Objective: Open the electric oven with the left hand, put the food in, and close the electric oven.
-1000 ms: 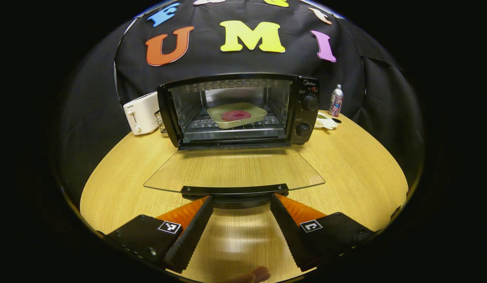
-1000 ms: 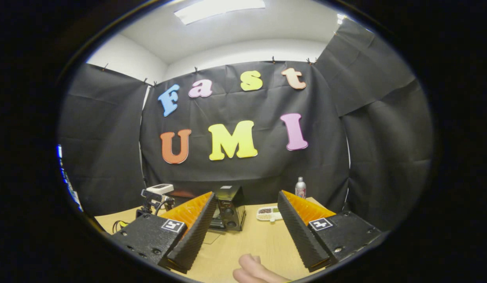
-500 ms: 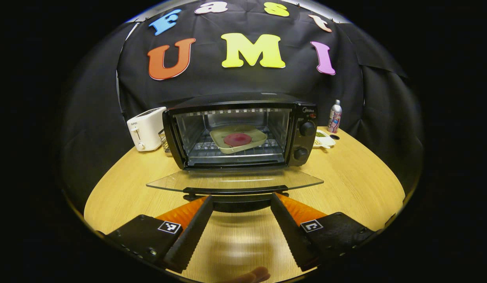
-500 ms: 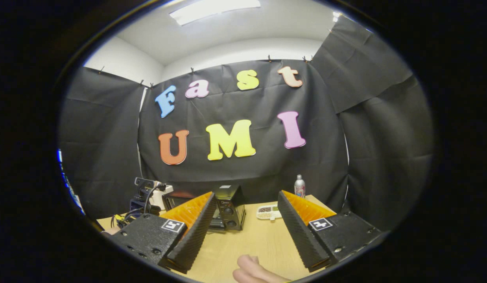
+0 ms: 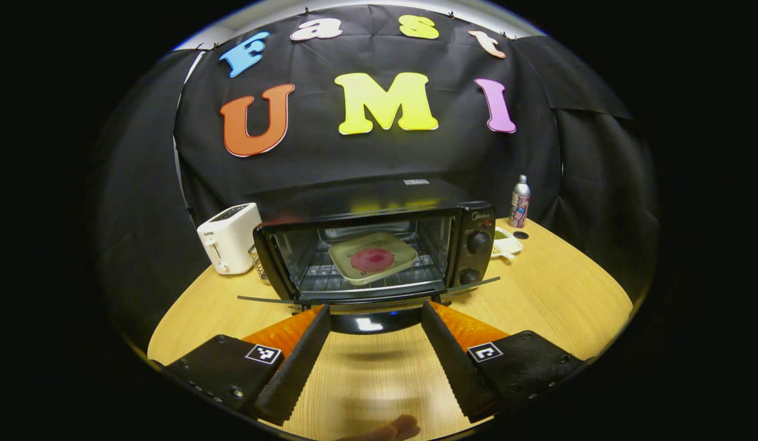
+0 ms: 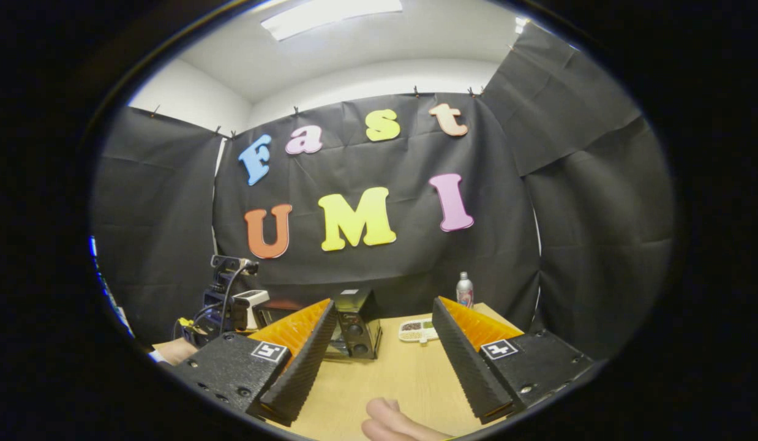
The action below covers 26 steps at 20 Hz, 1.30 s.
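The black electric oven stands at the back of the round wooden table. Inside it, on the wire rack, lies a pale tray with a red round piece of food. The glass door is part-way up and I see it almost edge-on. Its black handle lies between the tips of my left gripper, whose jaws stand wide and do not press on it. My right gripper hangs open and empty over the table's near side, well back from the oven.
A white toaster stands left of the oven. A bottle and a white divided dish sit to its right. In the right gripper view a hand holds the other gripper at the left.
The oven door has swung up from lying flat to nearly edge-on, its handle staying between my left gripper's fingers as that gripper rose. The right gripper has barely moved.
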{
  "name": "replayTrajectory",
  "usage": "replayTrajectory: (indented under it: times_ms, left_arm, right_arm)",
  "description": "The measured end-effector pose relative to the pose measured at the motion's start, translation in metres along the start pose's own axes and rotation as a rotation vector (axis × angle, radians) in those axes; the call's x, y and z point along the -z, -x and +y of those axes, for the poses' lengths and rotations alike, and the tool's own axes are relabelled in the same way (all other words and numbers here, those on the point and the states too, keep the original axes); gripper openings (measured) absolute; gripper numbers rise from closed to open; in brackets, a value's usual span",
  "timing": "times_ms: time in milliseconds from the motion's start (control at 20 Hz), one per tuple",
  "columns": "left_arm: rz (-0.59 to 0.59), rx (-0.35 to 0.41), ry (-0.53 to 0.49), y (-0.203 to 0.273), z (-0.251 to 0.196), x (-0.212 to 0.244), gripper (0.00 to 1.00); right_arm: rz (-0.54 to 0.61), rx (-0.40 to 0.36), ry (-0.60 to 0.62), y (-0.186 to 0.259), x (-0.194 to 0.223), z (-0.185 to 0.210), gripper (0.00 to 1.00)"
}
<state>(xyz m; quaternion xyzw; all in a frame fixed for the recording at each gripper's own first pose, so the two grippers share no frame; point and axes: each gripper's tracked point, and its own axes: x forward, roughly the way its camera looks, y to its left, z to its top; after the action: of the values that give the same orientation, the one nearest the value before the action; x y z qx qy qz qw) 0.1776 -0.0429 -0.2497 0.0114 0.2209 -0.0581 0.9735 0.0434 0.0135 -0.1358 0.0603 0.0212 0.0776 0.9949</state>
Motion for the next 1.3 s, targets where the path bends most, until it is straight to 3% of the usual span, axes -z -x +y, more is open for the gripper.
replayTrajectory:
  times_ms: [350, 500, 650, 1000, 1300]
  left_arm:
    - [-0.163, -0.012, 0.087, -0.034, 0.02, -0.049, 0.95]
    - [-0.181, -0.029, 0.155, -0.016, 0.026, -0.054, 0.95]
    - [-0.229, -0.03, 0.183, 0.023, 0.027, -0.063, 0.94]
    - [-0.346, -0.036, 0.223, 0.17, 0.016, -0.084, 0.94]
    - [-0.421, -0.106, 0.142, 0.287, 0.024, -0.092, 0.93]
  right_arm:
    - [-0.048, 0.017, -0.013, 0.025, -0.028, -0.005, 0.94]
    - [-0.07, 0.039, -0.001, 0.036, -0.035, -0.012, 0.94]
    - [-0.073, 0.047, 0.015, 0.051, -0.041, -0.01, 0.94]
    - [-0.07, 0.087, 0.049, 0.08, -0.057, -0.017, 0.94]
    - [-0.081, 0.088, 0.068, 0.108, -0.075, -0.021, 0.94]
